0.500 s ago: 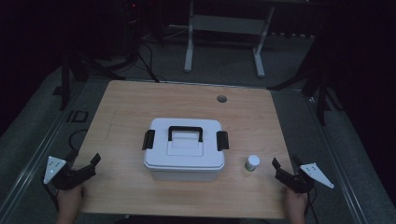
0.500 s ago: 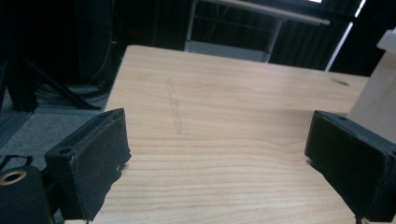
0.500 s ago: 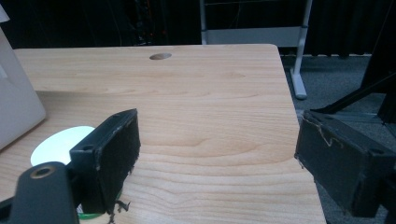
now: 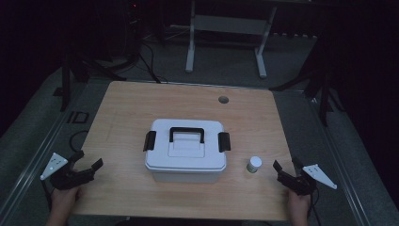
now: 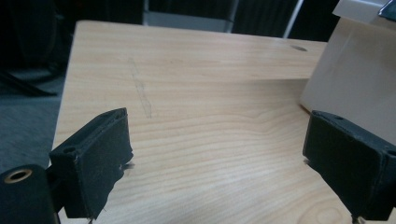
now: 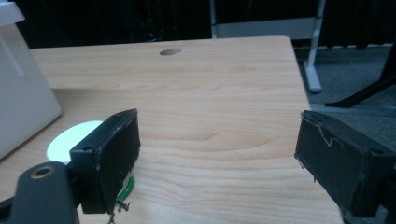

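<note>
A white lidded box (image 4: 186, 157) with a black handle (image 4: 187, 132) and black side latches stands in the middle of the wooden table (image 4: 141, 108). Right of it stands a small white-capped bottle (image 4: 254, 164). My left gripper (image 4: 88, 159) rests open at the table's front left corner; in the left gripper view its jaws (image 5: 215, 154) frame bare wood, and the box wall (image 5: 355, 84) rises at the right. My right gripper (image 4: 286, 165) is open at the front right, just right of the bottle. In the right gripper view (image 6: 217, 154) the bottle's cap (image 6: 70, 140) peeks out behind one jaw, next to the box (image 6: 18, 93).
A round cable hole (image 4: 223, 100) sits near the table's far edge. Beyond the table a white desk frame (image 4: 190, 42) stands on dark floor, with black stands and cables at both sides. A person's hands hold both grippers at the near edge.
</note>
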{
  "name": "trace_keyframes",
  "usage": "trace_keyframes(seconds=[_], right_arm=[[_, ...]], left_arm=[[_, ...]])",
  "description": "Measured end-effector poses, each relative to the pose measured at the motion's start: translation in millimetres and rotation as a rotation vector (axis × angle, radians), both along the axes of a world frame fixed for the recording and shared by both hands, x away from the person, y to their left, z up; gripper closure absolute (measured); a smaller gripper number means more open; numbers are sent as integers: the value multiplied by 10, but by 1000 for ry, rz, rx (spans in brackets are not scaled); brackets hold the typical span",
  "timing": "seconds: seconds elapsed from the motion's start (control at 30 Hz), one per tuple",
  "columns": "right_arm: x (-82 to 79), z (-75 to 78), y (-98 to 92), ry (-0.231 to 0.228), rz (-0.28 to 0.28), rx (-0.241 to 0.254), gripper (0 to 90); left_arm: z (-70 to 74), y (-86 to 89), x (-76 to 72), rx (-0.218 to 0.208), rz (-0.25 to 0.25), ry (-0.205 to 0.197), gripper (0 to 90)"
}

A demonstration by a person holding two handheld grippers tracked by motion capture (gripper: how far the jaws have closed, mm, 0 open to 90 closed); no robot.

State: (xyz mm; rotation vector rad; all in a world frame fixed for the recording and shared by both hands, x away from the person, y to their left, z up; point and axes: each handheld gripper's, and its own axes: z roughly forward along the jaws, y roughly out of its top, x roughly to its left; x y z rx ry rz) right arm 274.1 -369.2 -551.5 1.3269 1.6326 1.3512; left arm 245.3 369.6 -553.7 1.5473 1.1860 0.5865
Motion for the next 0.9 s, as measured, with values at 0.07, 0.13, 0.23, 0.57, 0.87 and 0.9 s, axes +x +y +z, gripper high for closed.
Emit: trace_keyframes(seconds=[0.07, 0.13, 0.23, 0.57, 0.87, 0.9], right_arm=[[-3, 0, 7, -3, 6, -7, 133], [-9, 0, 35, 0, 20, -26, 133], [-13, 2, 57, -5, 21, -43, 133], [-8, 1, 56, 0, 24, -44, 133], [-6, -1, 47, 0, 22, -37, 133], [-4, -2, 51, 5, 21, -40, 133]], left_arm=[[24, 21, 4, 17, -20, 15, 73], [93, 75, 19, 70, -110, 73, 72], [140, 105, 28, 94, -167, 107, 72], [374, 72, 72, 313, -301, 265, 74], [565, -49, 166, 526, -382, 407, 75], [565, -49, 166, 526, -382, 407, 75]])
